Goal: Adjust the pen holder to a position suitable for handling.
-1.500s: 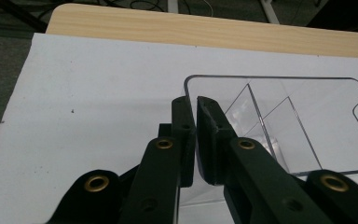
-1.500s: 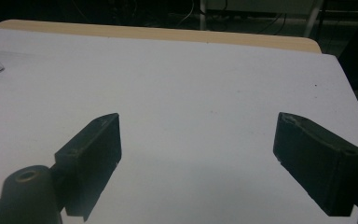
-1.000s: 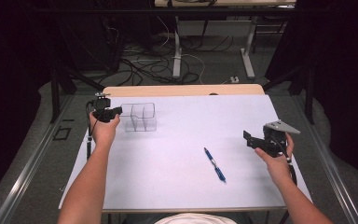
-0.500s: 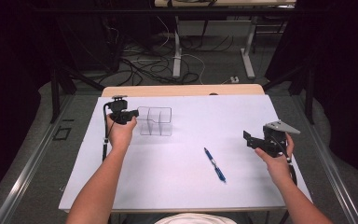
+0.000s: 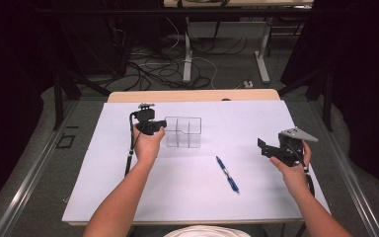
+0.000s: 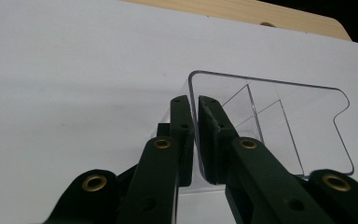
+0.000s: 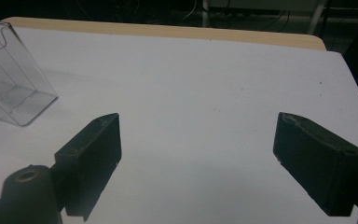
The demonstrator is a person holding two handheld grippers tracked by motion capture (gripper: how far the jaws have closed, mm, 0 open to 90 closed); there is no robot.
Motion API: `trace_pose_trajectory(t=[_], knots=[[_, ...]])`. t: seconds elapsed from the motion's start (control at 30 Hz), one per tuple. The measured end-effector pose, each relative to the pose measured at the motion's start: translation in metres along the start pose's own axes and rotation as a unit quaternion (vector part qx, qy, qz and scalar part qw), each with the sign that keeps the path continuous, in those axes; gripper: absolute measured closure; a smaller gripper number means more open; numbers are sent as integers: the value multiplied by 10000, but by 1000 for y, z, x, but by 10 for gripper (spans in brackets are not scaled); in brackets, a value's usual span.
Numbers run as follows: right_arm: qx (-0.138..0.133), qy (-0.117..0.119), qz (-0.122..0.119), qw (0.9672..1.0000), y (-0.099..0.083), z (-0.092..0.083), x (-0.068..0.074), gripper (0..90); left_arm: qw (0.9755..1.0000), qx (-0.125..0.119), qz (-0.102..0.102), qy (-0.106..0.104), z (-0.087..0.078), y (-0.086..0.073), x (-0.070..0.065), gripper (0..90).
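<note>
A clear plastic divided holder (image 5: 183, 132) stands on the white-covered table (image 5: 103, 187), left of centre. My left gripper (image 5: 163, 126) is shut on the holder's left wall. In the left gripper view the two black jaws (image 6: 196, 101) pinch that thin wall, and the clear holder (image 6: 289, 116) opens to the right with its partitions visible. A blue pen (image 5: 227, 174) lies on the sheet nearer the person, between the two hands. My right gripper (image 5: 262, 146) hovers at the right side, open and holding nothing. Its jaws (image 7: 196, 123) stand wide apart over bare sheet, with the holder (image 7: 9, 84) far off to the left.
A strip of bare wood (image 5: 192, 95) marks the table's far edge. Beyond it the floor holds cables (image 5: 153, 64) and desk legs (image 5: 187, 54). A black cable (image 5: 129, 148) hangs from the left gripper along the forearm.
The left gripper has carried the clear holder to the right, from the far left toward the table's middle. The right gripper and the pen have stayed put.
</note>
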State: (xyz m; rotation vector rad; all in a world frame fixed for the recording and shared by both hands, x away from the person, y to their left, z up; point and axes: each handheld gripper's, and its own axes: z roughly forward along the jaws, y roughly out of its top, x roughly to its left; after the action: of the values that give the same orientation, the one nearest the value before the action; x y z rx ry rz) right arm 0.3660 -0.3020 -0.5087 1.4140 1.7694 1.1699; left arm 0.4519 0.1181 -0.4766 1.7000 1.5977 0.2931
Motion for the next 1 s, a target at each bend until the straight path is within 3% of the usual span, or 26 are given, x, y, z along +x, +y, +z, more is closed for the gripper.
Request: trace_pose_trajectory(t=[0.43, 1.0], knots=[[35, 10, -3, 10000, 0, 0, 1, 150, 9990, 185, 269, -303, 0, -11, -21, 824], [28, 19, -36, 10000, -1, 1, 2, 151, 9980, 87, 441, -437, 4, -10, -20, 822]])
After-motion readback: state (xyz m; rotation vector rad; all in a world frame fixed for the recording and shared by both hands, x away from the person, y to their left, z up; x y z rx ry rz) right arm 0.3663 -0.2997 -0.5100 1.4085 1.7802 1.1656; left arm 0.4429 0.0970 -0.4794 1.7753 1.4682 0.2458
